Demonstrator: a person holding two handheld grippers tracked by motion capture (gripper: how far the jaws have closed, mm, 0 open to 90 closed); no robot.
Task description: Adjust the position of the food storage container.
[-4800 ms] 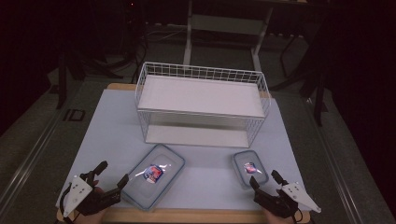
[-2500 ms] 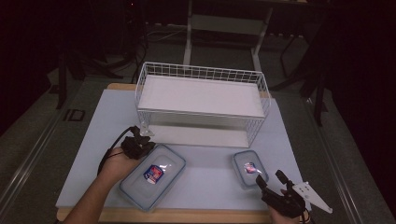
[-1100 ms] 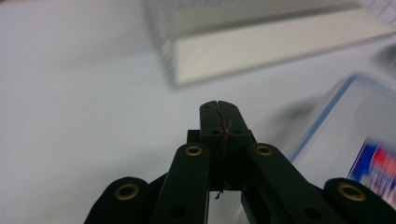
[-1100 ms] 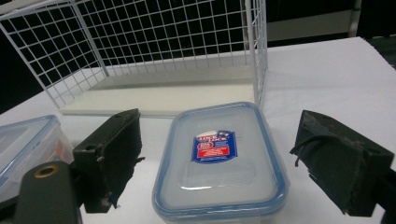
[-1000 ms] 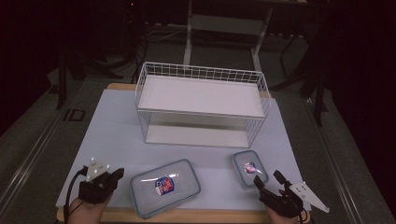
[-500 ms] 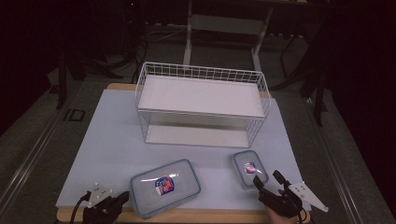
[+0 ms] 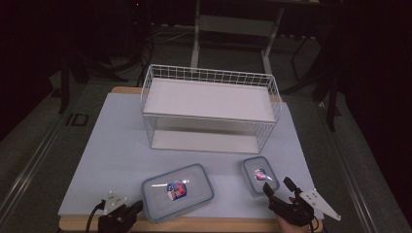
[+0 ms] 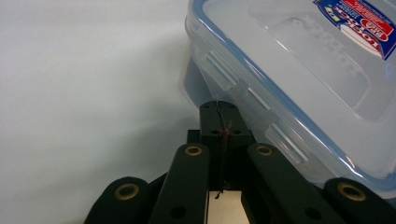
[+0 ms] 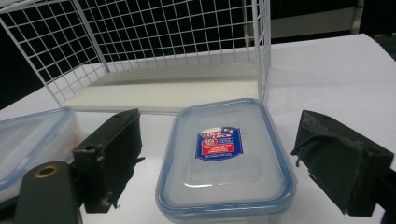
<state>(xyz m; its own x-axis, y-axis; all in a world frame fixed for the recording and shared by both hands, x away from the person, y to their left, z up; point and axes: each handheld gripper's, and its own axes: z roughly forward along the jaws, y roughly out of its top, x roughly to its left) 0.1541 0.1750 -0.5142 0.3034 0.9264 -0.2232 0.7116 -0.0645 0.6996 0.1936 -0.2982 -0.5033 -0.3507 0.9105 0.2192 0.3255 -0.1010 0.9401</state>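
Observation:
A large clear lidded container point(image 7: 177, 191) with a blue seal and a red-and-blue label lies near the table's front edge. My left gripper point(image 7: 135, 208) is shut with nothing in it, low at that container's near-left corner. In the left gripper view the closed left gripper point(image 8: 219, 112) points at the large container's side wall point(image 8: 243, 93) just under a latch; I cannot tell whether they touch. A small container point(image 7: 260, 174) of the same kind lies to the right. My right gripper point(image 7: 277, 186) stands open just short of it, and in the right gripper view the right gripper point(image 9: 224, 158) frames the small container point(image 9: 226, 186).
A white wire shelf rack point(image 7: 209, 99) stands at the back middle of the pale blue mat point(image 7: 111, 145); its mesh wall point(image 9: 163, 46) rises behind the small container. The large container's corner point(image 9: 28, 140) shows at the left of the right gripper view.
My left gripper has come down and back toward the table's near edge, ending at the large container's near-left corner. Both containers and the right gripper have stayed put over the last second.

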